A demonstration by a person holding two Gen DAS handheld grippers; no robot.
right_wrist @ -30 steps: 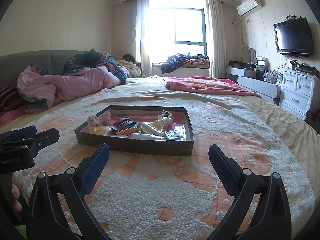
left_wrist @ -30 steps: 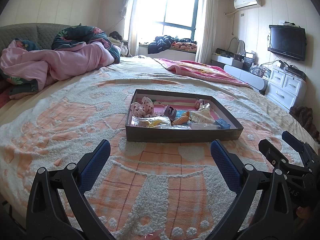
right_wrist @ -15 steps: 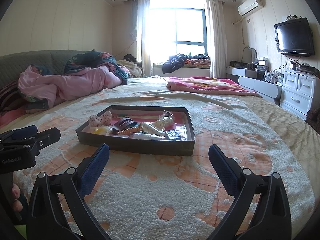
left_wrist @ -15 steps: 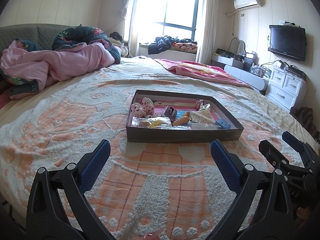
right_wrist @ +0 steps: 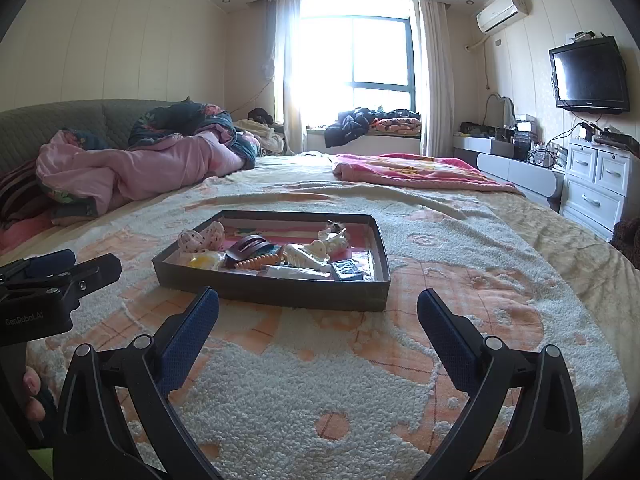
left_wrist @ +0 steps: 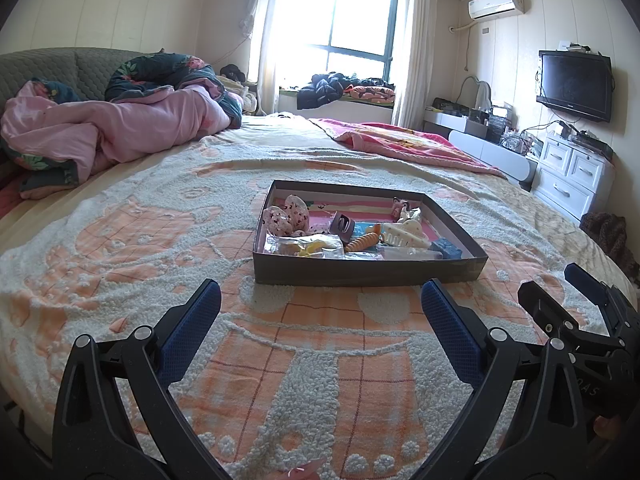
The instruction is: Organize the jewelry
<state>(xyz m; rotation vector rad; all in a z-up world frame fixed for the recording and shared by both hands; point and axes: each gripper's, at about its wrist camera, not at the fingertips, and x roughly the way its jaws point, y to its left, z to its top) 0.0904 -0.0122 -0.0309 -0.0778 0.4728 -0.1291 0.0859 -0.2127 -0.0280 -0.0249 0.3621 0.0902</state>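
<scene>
A shallow dark box [left_wrist: 360, 274] [right_wrist: 276, 291] lies on the bed a short way ahead of both grippers. Inside it are a spotted pink bow [left_wrist: 289, 216] [right_wrist: 202, 237], a brown hair claw [left_wrist: 342, 225] [right_wrist: 248, 247], an orange spiral hair tie [left_wrist: 362, 242] [right_wrist: 256, 263], a white hair claw [left_wrist: 404, 234] [right_wrist: 304, 257], a small blue box [left_wrist: 447, 248] [right_wrist: 347, 270] and a yellow piece in clear wrap [left_wrist: 310, 246] [right_wrist: 204, 260]. My left gripper [left_wrist: 320, 310] is open and holds nothing. My right gripper [right_wrist: 318, 312] is open too, with nothing between its blue pads.
The box sits on a white and orange tufted bedspread [left_wrist: 160, 248]. A crumpled pink quilt [left_wrist: 104, 132] lies at the far left, a pink blanket [left_wrist: 400, 142] at the far right. White drawers [left_wrist: 572, 176] and a wall television [left_wrist: 576, 84] stand beyond the bed's right edge.
Both views have shifted very slightly; the grippers stay open and the box and its contents have not moved.
</scene>
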